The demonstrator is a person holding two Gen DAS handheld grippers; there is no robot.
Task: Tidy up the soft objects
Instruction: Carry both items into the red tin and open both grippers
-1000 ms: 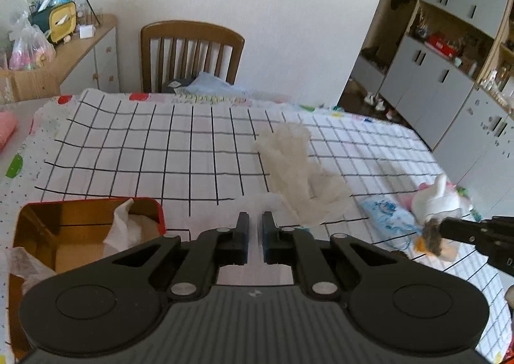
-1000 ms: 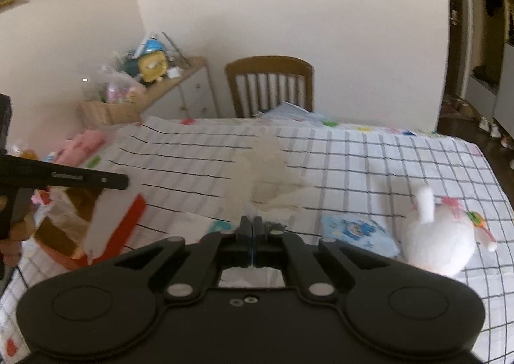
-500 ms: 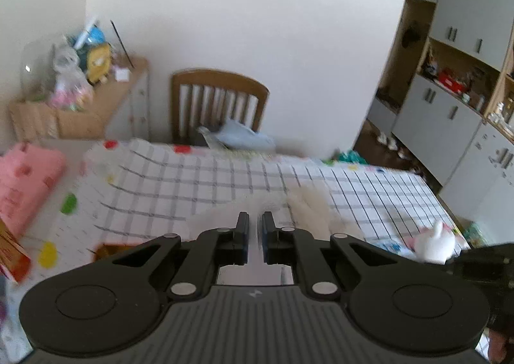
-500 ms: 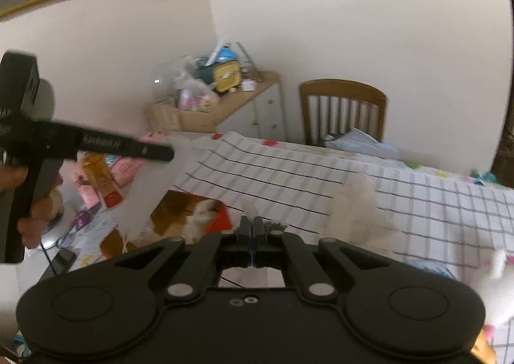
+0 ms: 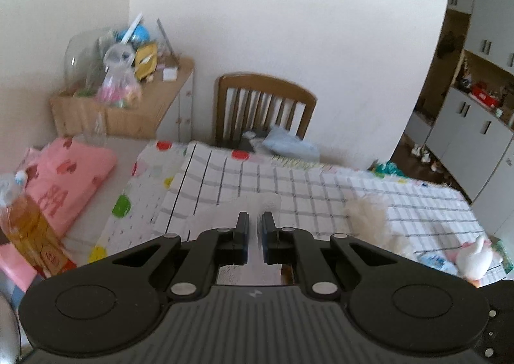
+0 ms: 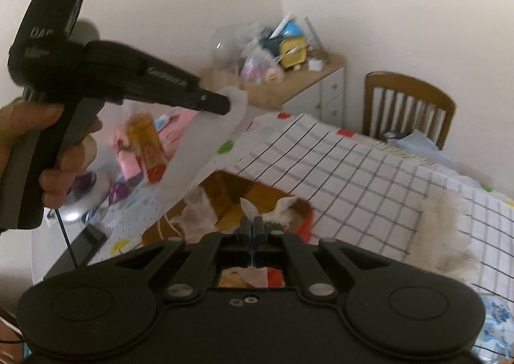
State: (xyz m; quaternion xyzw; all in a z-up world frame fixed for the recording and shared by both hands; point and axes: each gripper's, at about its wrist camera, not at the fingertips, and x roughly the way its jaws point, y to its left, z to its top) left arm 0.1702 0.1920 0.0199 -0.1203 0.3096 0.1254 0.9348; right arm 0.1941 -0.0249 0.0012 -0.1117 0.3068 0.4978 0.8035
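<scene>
Left gripper [image 5: 255, 237] — matte black body, ribbed top plate with a small pale logo, two round raised discs, four silver pivot screws, scissor-like linkage arms, blue-edged pads on the fingers.
Right gripper [image 6: 253, 229] — same black build, smooth plate, two small holes at centre.
Hand [image 6: 48, 152] — bare, on a grey pistol grip; thin black cable below.

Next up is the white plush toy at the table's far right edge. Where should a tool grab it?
Take the white plush toy by its upright ear, coming from above: that is the narrowest part, and the round body beneath looks too wide for the jaws.
</scene>
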